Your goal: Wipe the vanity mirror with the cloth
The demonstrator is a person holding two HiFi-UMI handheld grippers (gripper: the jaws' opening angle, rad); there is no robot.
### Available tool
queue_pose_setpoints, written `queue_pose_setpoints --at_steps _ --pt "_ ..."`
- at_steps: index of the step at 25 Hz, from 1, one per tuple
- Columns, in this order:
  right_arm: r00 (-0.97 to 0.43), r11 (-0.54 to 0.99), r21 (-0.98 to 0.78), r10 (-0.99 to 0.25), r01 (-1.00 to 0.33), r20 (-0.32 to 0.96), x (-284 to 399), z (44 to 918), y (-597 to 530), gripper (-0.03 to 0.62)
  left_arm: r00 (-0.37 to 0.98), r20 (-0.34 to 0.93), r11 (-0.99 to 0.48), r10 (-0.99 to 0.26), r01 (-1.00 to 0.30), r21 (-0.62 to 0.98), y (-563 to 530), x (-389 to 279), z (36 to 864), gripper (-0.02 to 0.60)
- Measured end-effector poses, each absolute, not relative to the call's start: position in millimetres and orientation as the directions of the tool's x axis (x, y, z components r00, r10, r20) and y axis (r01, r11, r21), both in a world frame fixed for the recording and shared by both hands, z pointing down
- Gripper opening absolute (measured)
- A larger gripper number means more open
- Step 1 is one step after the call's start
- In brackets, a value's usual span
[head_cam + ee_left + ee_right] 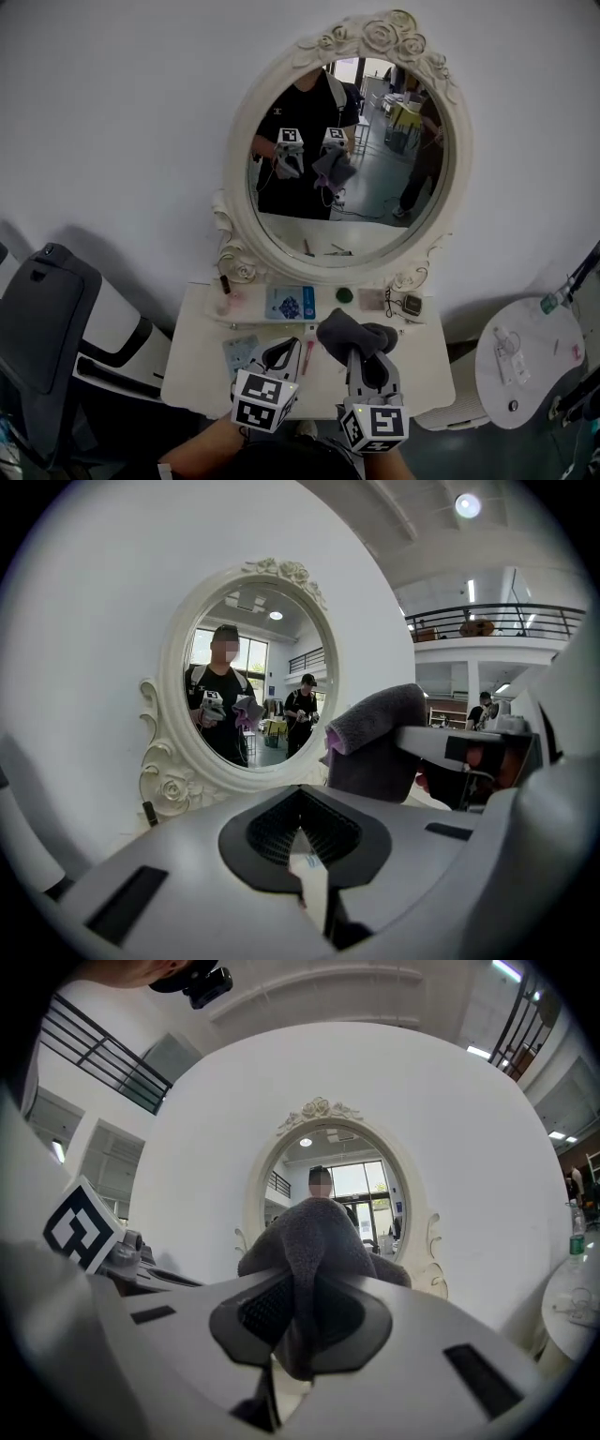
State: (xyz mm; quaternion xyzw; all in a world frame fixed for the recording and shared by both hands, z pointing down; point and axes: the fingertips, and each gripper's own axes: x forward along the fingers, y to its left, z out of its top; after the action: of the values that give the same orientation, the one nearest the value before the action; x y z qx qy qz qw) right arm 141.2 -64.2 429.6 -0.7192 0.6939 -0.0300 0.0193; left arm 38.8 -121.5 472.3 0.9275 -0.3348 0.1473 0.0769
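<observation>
Head view is showing a person facing a white vanity table [192, 375] that is carrying an oval vanity mirror [349, 159] in an ornate white frame. The right gripper [364, 361] is clamping a grey cloth [349, 330], which is bunching up over its jaws above the tabletop, well short of the glass. The left gripper [284, 356] is sitting just beside it, jaws closed on nothing. Wiping is apparently not yet starting: the cloth is in hand, but lifting it to the glass and rubbing the whole surface is remaining.
</observation>
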Motion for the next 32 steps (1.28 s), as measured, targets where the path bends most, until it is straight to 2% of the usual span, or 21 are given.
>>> queue_pose_setpoints --at_steps 10,22,28,32 --pt "-0.095 0.095 -0.051 -0.995 -0.994 -0.001 213.1 413.6 -153.0 0.041 0.651 0.312 -0.672 -0.692 -0.739 0.048 -199.5 102.7 460.7 0.000" --pt "-0.175 0.173 -0.071 -0.984 -0.982 0.027 221.1 416.3 -213.5 0.041 0.602 0.318 -0.633 -0.733 -0.774 0.007 -250.9 120.9 444.5 0.000" --pt "-0.225 0.225 0.012 -0.972 -0.974 -0.063 202.2 374.8 -238.9 0.041 0.592 0.317 -0.618 -0.741 -0.786 0.024 -261.6 105.0 443.0 0.000" --pt "-0.279 0.277 0.038 -0.948 -0.960 -0.152 192.6 308.5 -265.1 0.041 0.573 0.311 -0.592 -0.758 -0.805 0.040 -260.8 89.3 445.8 0.000"
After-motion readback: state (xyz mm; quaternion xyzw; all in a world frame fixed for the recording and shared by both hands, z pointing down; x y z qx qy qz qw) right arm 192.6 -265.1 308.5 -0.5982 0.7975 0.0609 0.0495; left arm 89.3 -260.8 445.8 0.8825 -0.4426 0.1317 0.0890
